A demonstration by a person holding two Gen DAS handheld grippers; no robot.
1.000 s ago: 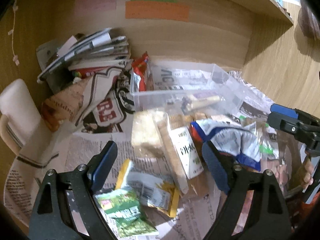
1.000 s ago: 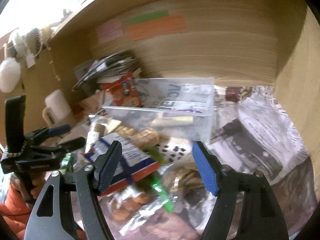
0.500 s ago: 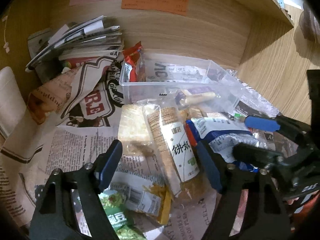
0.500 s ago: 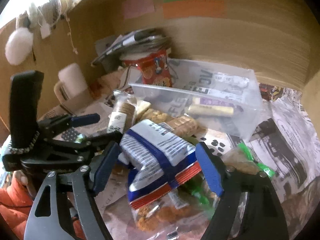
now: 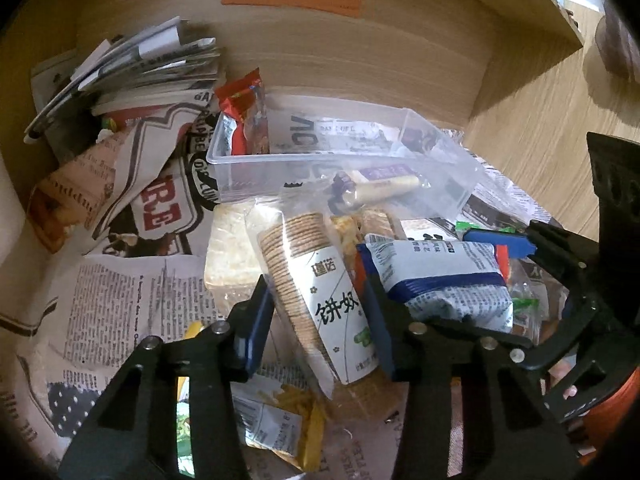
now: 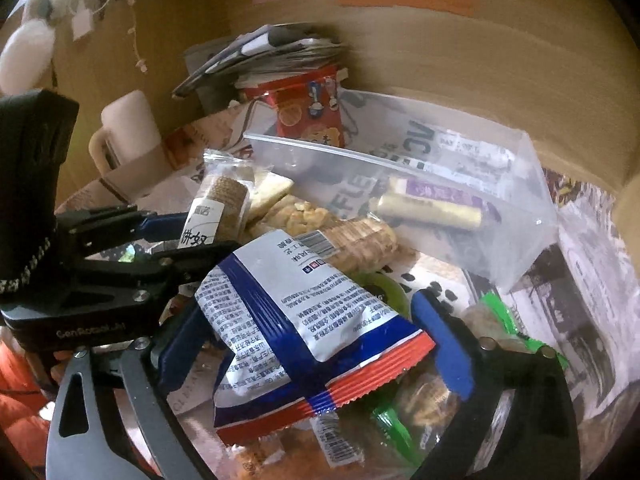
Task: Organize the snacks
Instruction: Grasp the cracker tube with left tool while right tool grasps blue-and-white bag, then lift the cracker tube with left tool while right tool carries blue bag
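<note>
The left gripper (image 5: 316, 320) straddles the cracker sleeve (image 5: 320, 292), its pads close beside it though contact is unclear. Only the right wrist view shows the right gripper (image 6: 316, 340) spread wide around the blue-white snack bag (image 6: 296, 320), touching neither side. The clear bin (image 6: 500, 240) behind holds 2 snack sticks (image 6: 432, 208), with open room beside them; newspaper (image 5: 120, 300) covers the surface

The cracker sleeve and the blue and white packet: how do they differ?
The cracker sleeve is clear, showing stacked round crackers; the blue and white packet is opaque. The sleeve lies between the left claw fingers, the packet between the right claw fingers. Both lie before the clear bin.
</note>
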